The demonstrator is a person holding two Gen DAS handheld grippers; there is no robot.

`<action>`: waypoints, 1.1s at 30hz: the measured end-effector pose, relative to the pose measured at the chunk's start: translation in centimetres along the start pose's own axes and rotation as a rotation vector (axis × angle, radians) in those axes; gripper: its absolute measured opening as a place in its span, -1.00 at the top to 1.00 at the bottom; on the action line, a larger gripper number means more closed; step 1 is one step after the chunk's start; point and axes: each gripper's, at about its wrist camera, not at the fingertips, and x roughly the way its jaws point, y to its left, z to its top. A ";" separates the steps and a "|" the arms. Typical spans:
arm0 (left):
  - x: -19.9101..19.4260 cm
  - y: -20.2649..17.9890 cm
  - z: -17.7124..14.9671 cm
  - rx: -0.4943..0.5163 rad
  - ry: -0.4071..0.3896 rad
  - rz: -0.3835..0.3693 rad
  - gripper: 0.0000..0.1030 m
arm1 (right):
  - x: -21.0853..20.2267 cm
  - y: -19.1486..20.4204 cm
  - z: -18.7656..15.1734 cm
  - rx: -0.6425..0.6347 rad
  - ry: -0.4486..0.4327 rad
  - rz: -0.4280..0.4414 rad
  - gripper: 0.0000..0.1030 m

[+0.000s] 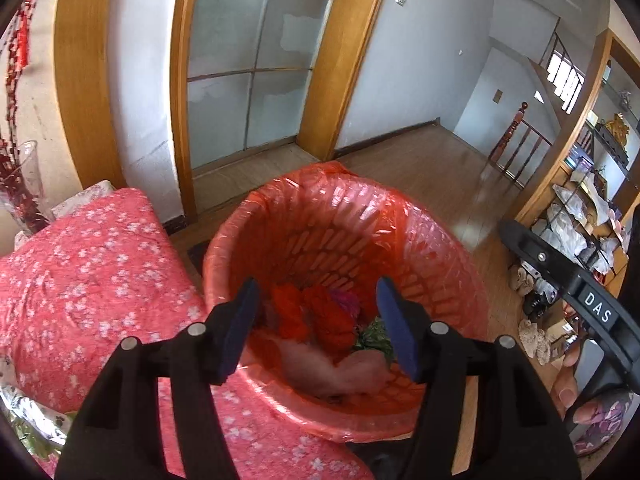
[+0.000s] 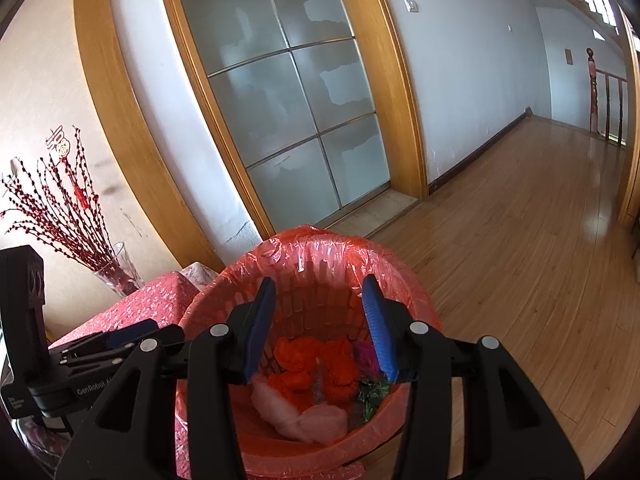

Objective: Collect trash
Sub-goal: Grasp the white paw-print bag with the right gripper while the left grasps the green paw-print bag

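Both over the bin (image 1: 344, 240), which stands on the floor (image 2: 520, 240) just beside the pink-clothed table (image 1: 92, 272). Left gripper (image 1: 320, 328): jaws apart, holding nothing, aimed into the bin. Right gripper (image 2: 320, 328): likewise apart and bare. Down in the liner: red scraps (image 2: 316, 364) at centre, pink wads (image 2: 304, 416) at 6 o'clock, green bit (image 2: 374, 392) at 3 o'clock. Vase (image 2: 116, 272) at 9 o'clock.

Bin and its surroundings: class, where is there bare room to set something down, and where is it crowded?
Free: the wooden floor between the bin and the glass door, and the pink floral cloth left of the bin. Crowded: the bin's bottom, full of orange crumpled trash, and the shelf side with clutter on the floor below it.
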 end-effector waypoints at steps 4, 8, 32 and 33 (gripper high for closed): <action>-2.0 1.8 -0.4 -0.008 -0.038 0.062 -0.18 | -0.2 0.7 -0.4 -0.029 0.011 0.016 0.11; -4.5 4.8 -0.8 -0.044 -0.072 0.131 -0.18 | 0.0 2.8 -1.1 -0.079 0.041 0.061 0.11; -21.0 27.2 -9.6 -0.392 -0.218 0.587 -0.18 | 6.6 32.4 -12.3 -0.572 0.402 0.559 0.36; -21.3 27.7 -9.8 -0.403 -0.218 0.591 -0.18 | 6.8 32.9 -12.7 -0.585 0.412 0.560 0.36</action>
